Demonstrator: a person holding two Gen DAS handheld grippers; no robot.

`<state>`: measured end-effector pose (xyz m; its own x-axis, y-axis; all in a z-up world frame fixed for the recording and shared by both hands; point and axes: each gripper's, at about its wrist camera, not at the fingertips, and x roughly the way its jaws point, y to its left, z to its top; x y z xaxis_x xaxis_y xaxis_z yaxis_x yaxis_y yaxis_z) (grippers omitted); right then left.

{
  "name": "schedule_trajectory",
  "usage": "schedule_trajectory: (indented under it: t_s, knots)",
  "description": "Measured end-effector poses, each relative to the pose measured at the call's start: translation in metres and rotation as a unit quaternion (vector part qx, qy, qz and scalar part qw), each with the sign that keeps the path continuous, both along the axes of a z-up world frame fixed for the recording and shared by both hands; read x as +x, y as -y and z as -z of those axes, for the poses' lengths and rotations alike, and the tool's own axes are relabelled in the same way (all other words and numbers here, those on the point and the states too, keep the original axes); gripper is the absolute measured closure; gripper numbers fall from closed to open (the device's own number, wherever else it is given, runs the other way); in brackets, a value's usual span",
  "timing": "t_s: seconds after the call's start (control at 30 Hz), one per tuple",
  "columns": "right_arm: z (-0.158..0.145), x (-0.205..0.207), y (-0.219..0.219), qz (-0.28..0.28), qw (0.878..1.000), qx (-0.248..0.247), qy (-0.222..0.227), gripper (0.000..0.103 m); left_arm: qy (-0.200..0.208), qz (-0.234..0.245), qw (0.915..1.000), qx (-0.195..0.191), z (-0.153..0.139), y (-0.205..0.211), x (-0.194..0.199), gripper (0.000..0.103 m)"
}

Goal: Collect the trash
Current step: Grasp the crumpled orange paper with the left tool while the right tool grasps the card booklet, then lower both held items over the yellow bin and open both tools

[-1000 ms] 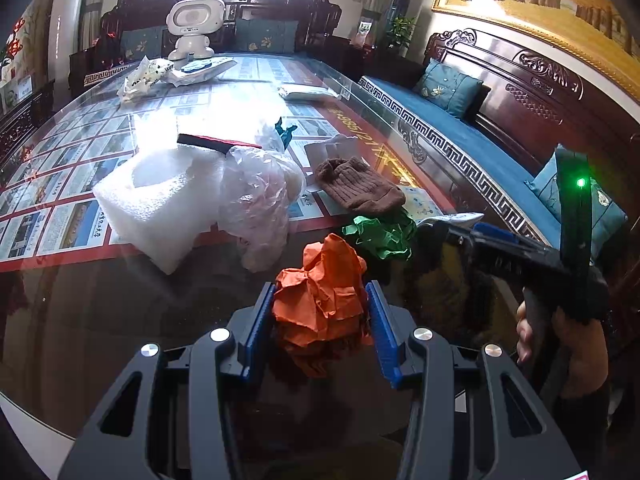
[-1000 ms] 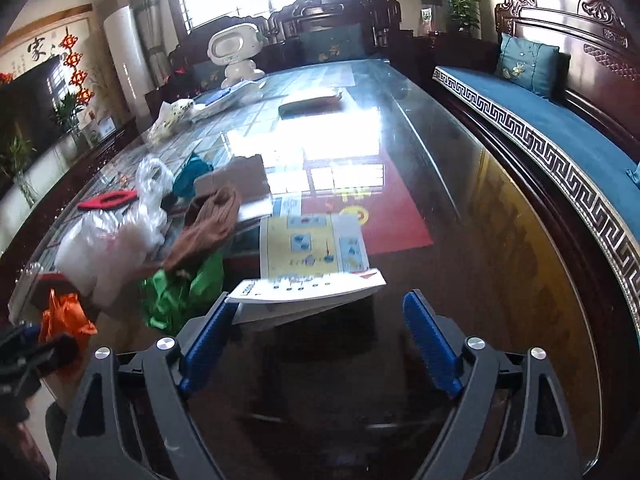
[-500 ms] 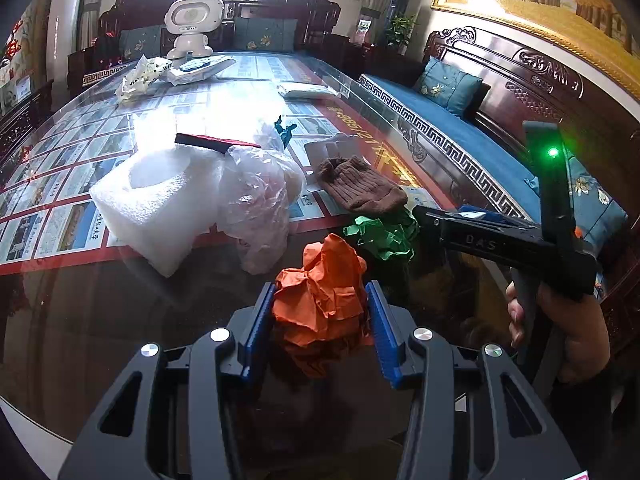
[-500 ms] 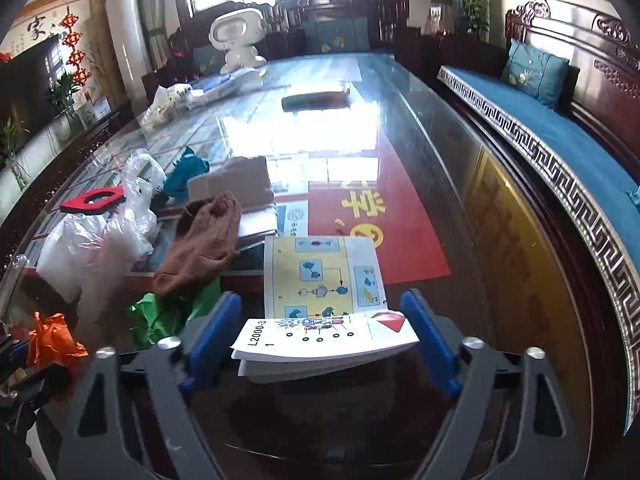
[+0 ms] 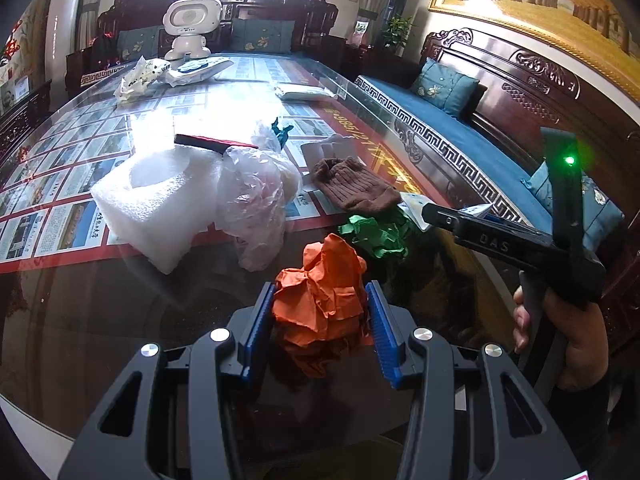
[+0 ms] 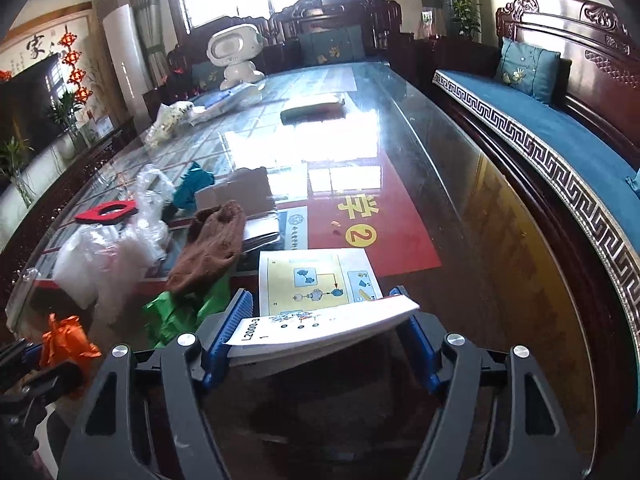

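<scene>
My left gripper (image 5: pixel 320 320) is shut on a crumpled orange paper ball (image 5: pixel 320 292) at the near end of the glass table; the ball also shows in the right wrist view (image 6: pixel 66 340). My right gripper (image 6: pixel 320 328) has closed its blue pads on the two side edges of a folded instruction booklet (image 6: pixel 316 304), whose near end bows upward. A crumpled green paper (image 5: pixel 376 232) lies between the two, also seen in the right wrist view (image 6: pixel 180 312). The right gripper's body (image 5: pixel 508 240) shows at the right of the left wrist view.
A brown knit hat (image 5: pixel 352 190), clear plastic bags (image 5: pixel 252 196), a white foam block (image 5: pixel 156 200) with a red ring (image 6: pixel 106 212) on it, a teal scrap (image 6: pixel 194 184) and cardboard (image 6: pixel 236 194) lie on the table (image 6: pixel 480 240). A white robot toy (image 5: pixel 190 24) stands far back. A blue-cushioned bench (image 6: pixel 560 128) runs along the right.
My right gripper moved forward around the booklet and closed its fingers onto its edges, lifting its near end. My left gripper stayed shut on the orange ball.
</scene>
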<state>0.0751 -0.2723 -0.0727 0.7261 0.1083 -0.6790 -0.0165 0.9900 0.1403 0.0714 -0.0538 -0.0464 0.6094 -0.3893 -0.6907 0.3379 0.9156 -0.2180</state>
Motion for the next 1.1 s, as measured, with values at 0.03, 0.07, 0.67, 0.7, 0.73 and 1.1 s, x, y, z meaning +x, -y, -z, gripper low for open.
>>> schedule_trajectory:
  t_s: [0.03, 0.07, 0.67, 0.7, 0.73, 1.1]
  knots:
    - [-0.002, -0.005, -0.001, -0.001, 1.000, -0.002, 0.004, 0.034, 0.000, 0.002, 1.0000, -0.001, -0.001, 0.000, -0.002, 0.056]
    - [-0.004, -0.012, -0.002, -0.001, 1.000, -0.005, 0.007, 0.034, 0.001, 0.006, 1.0000, -0.002, -0.002, 0.001, -0.005, 0.056]
    - [-0.033, -0.209, -0.054, -0.066, 0.996, -0.012, 0.054, 0.034, -0.035, 0.077, 0.9960, 0.027, 0.021, -0.015, -0.136, 0.056]
    - [-0.030, -0.215, -0.057, -0.069, 0.996, -0.012, 0.050, 0.034, -0.043, 0.081, 0.9954, 0.030, 0.026, -0.016, -0.144, 0.056]
    - [-0.024, -0.224, -0.062, -0.074, 0.996, -0.012, 0.042, 0.034, -0.049, 0.086, 0.9946, 0.031, 0.032, -0.017, -0.151, 0.056]
    - [0.029, -0.275, -0.094, -0.098, 0.995, -0.015, -0.024, 0.034, -0.155, 0.145, 0.9756, 0.054, 0.114, -0.013, -0.213, 0.056]
